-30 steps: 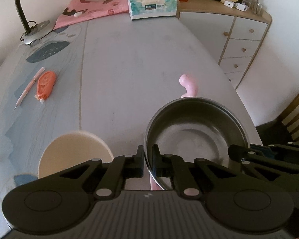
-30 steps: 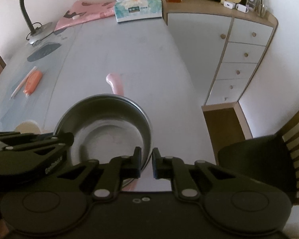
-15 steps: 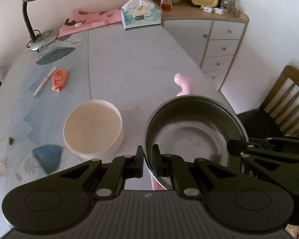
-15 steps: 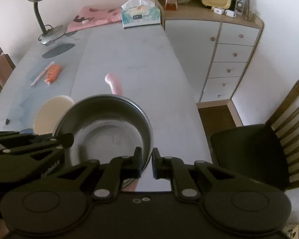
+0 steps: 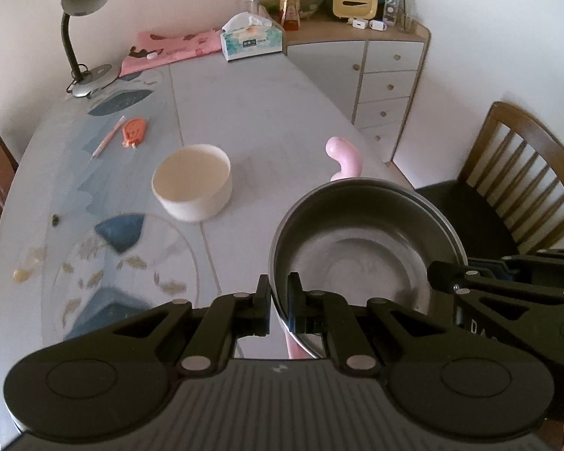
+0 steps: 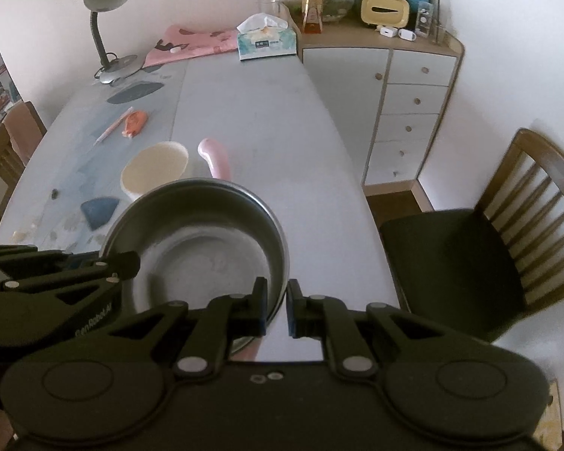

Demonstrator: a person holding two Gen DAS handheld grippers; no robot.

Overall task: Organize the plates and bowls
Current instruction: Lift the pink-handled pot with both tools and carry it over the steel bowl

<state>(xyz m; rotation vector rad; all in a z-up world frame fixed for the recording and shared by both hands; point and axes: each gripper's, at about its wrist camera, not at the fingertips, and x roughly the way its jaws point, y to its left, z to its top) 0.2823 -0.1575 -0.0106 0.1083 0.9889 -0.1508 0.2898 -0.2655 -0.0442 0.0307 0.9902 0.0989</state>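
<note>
Two hand-held grippers carrying one stainless-steel bowl (image 5: 364, 248) above a grey table (image 5: 252, 112). The left gripper (image 5: 279, 302) pinches the bowl's near-left rim, one finger outside the wall and one inside. The right gripper (image 6: 276, 306) clamps the near-right rim in the same manner; its left finger lies inside the bowl, its right finger outside. In the left wrist view the right gripper's arm enters from the right edge at the bowl's far rim; in the right wrist view the left gripper's arm enters from the left.

A pink ladle-like handle (image 5: 344, 158) projects from behind the bowl's far rim, and a pink strip shows beneath the near rim; whether the two are one object cannot be determined. A cream round bowl (image 5: 191, 182) stands upright on the table, to the left of the steel bowl and apart from it.

Background items: a grey desk lamp (image 5: 82, 30) at the far-left corner, a tissue box (image 5: 252, 39), an orange correction-tape dispenser (image 5: 134, 132) beside a pink pen (image 5: 107, 142), a white drawer cabinet (image 5: 387, 90), and a wooden chair (image 5: 515, 191) at right.
</note>
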